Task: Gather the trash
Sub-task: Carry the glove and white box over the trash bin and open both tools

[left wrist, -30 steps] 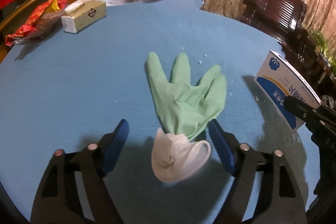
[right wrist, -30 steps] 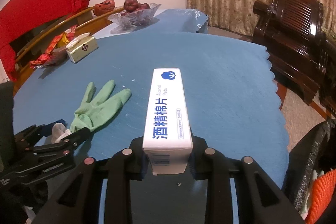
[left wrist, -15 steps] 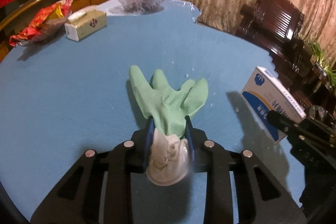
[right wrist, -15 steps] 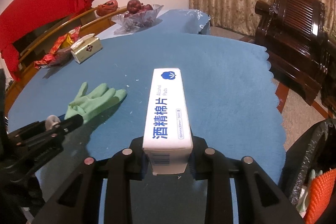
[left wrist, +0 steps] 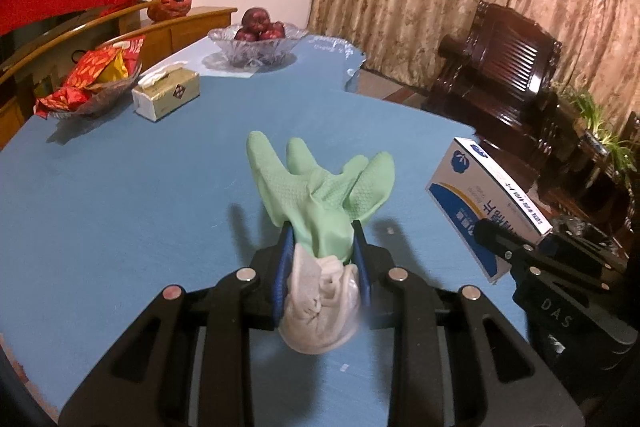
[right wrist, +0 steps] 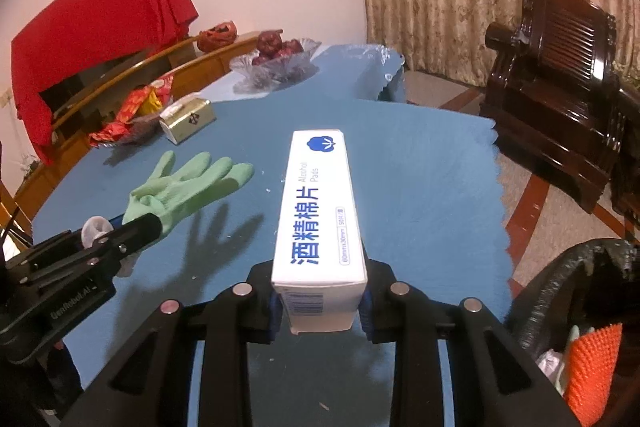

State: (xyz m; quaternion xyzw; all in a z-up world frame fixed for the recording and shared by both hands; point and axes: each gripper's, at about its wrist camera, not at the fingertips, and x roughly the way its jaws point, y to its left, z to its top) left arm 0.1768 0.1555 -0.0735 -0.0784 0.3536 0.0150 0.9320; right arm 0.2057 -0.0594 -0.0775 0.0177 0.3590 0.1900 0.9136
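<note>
Both pickups look done. The left tool (left wrist: 322, 267) is clamped on the cuff of the green glove (left wrist: 320, 187), lifted off the blue worktop (left wrist: 120, 207). The right tool (right wrist: 320, 301) grips the alcohol-pad box (right wrist: 320, 211). What's left: dropping both into the black bin (right wrist: 560, 291) at right.
</note>
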